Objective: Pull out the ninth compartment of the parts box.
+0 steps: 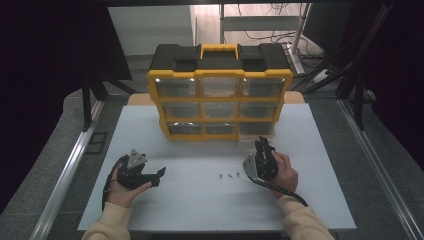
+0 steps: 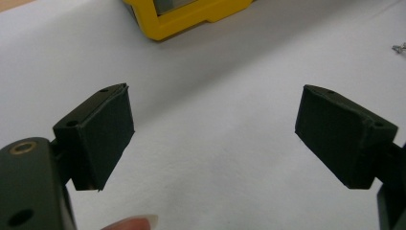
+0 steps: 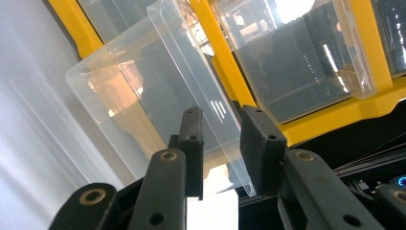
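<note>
While you hold both hands low at the near side of the white bench top (image 1: 200, 200), its surface is pale, matt and mostly bare. A yellow-framed plastic organiser cabinet with a black top and a yellow carry handle (image 1: 220, 95) stands at the far edge, centred, showing three rows of clear drawers. Beyond it lie a light floor, a metal frame and loose cables; dark curtains close both sides, and grey padded strips with metal rails run along the left and right edges.

Your right gripper (image 1: 262, 150) sits near the cabinet's lower right corner. In the right gripper view a clear plastic drawer bin (image 3: 158, 91) is pulled out of the frame and tilted, and its thin side wall runs between the narrowly parted jaws; whether both pads actually press on it, you cannot tell.

Your left gripper (image 1: 152, 177) rests toward the near left corner, jaws spread wide with nothing between them, well apart from the cabinet.

A few small metal screws (image 1: 229, 175) lie between the two grippers, toward the near edge. Open bench remains left of the cabinet and along the near edge.
</note>
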A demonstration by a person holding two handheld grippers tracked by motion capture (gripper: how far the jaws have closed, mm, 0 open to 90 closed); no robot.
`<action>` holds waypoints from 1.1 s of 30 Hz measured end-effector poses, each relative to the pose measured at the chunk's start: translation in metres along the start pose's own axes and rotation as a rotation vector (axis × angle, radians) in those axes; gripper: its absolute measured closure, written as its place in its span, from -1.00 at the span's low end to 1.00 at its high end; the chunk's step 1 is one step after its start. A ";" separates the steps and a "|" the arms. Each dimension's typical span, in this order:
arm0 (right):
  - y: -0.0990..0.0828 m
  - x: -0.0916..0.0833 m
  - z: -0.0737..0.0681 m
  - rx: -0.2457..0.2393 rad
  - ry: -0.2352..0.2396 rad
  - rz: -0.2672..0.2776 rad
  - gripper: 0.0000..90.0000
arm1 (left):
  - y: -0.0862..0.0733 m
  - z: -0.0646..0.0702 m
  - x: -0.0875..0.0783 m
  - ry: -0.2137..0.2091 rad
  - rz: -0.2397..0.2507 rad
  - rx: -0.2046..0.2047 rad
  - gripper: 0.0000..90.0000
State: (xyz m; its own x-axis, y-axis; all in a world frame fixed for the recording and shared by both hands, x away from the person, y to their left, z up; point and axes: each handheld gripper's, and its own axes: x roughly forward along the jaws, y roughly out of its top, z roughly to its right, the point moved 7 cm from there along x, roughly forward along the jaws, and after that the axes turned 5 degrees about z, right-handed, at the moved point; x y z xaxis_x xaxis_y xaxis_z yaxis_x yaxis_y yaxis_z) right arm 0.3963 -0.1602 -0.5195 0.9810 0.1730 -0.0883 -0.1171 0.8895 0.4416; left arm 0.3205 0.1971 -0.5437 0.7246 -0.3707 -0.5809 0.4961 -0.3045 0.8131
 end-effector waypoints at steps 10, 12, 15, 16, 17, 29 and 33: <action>0.000 -0.001 0.000 0.006 -0.004 -0.001 0.58 | 0.000 -0.001 0.000 0.001 0.001 -0.002 -0.70; 0.000 -0.001 0.000 0.005 -0.005 -0.001 0.58 | 0.000 -0.001 0.000 0.001 0.001 -0.002 -0.70; 0.000 -0.001 0.000 0.004 -0.005 -0.001 0.58 | 0.000 -0.001 0.000 0.001 0.002 -0.002 -0.70; 0.000 -0.001 0.000 0.004 -0.005 -0.001 0.58 | 0.000 -0.001 0.000 0.001 0.002 -0.002 -0.70; 0.000 -0.001 -0.001 0.004 -0.005 -0.001 0.58 | 0.000 -0.001 -0.001 0.001 0.002 -0.001 -0.70; 0.000 -0.002 -0.002 0.003 -0.006 -0.001 0.58 | 0.000 -0.001 0.000 0.003 0.005 -0.004 -0.70; 0.000 -0.003 -0.002 0.004 -0.005 -0.002 0.59 | 0.000 -0.001 0.000 0.003 0.005 -0.003 -0.70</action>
State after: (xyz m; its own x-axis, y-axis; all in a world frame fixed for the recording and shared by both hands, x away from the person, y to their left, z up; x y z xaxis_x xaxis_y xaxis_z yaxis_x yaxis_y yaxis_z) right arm 0.3934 -0.1601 -0.5212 0.9820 0.1691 -0.0842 -0.1148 0.8884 0.4446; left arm 0.3207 0.1979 -0.5433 0.7284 -0.3694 -0.5770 0.4943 -0.2998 0.8160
